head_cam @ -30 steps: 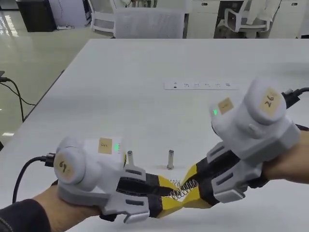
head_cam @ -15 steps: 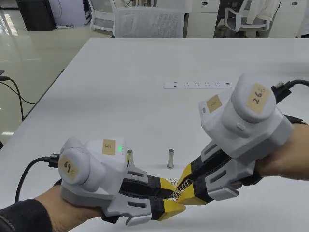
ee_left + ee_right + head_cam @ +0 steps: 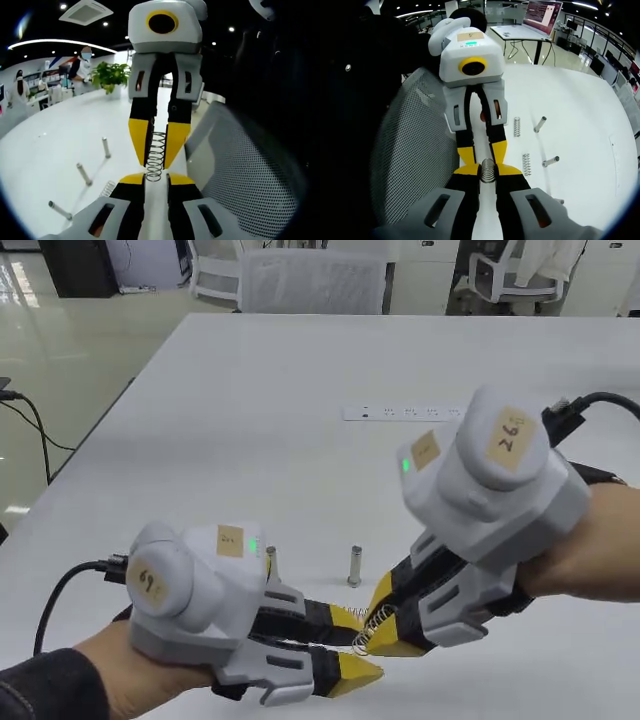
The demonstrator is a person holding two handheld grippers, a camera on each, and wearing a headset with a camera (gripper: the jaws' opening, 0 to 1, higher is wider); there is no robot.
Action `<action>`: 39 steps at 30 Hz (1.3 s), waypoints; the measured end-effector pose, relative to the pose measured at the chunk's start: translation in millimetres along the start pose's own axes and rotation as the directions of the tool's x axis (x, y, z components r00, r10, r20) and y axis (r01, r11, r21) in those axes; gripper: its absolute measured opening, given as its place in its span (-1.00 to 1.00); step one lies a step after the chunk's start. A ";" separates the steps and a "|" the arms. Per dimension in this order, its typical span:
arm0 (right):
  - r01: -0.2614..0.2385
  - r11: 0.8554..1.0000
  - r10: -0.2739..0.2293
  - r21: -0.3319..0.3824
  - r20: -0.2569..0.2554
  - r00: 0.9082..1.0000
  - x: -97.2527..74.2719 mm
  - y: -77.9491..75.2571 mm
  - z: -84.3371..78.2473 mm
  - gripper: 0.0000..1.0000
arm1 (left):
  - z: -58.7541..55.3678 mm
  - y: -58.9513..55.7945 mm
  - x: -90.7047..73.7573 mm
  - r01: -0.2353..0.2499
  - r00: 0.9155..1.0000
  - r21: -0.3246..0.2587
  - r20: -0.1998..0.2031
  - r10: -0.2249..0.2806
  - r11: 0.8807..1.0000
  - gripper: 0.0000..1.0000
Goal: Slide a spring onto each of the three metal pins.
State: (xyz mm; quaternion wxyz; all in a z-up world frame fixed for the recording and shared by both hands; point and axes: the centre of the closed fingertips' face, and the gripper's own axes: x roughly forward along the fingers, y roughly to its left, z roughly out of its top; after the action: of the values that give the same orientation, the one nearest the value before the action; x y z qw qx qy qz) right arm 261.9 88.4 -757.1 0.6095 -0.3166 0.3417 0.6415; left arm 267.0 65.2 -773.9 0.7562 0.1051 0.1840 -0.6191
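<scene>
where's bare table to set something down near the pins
Free: the wide table stretch between the power strip and the pins, and beyond the strip. Crowded: the near edge, where the left gripper and right gripper meet on the spring, loose springs beside.

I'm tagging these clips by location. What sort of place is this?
Probably an open-plan office: a long white table with a power strip, office chairs behind it, and a monitor farther off.
</scene>
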 end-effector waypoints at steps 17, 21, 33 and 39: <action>0.102 0.992 -0.098 0.073 -0.050 0.994 -26.0 -34.1 -30.7 -0.84 | -8.5 28.1 -37.3 -0.124 0.992 -0.056 0.021 0.125 0.991 -0.50; 0.127 0.987 -0.122 0.097 -0.062 0.991 -31.9 -43.5 -39.1 -0.84 | -15.8 31.7 -49.5 -0.166 0.986 -0.075 0.019 0.168 0.983 -0.44; 0.205 0.969 -0.189 0.140 -0.115 0.975 -45.7 -72.0 -59.6 -0.84 | -31.0 44.6 -79.2 -0.309 0.947 -0.153 0.040 0.318 0.939 -0.28; 0.249 0.958 -0.226 0.146 -0.154 0.962 -49.9 -91.8 -68.1 -0.84 | -30.9 44.9 -86.2 -0.345 0.933 -0.166 0.044 0.356 0.924 -0.19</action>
State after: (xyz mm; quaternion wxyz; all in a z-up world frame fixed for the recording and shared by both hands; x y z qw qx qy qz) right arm 355.7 6.1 -759.4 0.6816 -0.3469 0.3934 0.5103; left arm 291.9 164.1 -769.9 0.8668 0.0541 0.1819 -0.4611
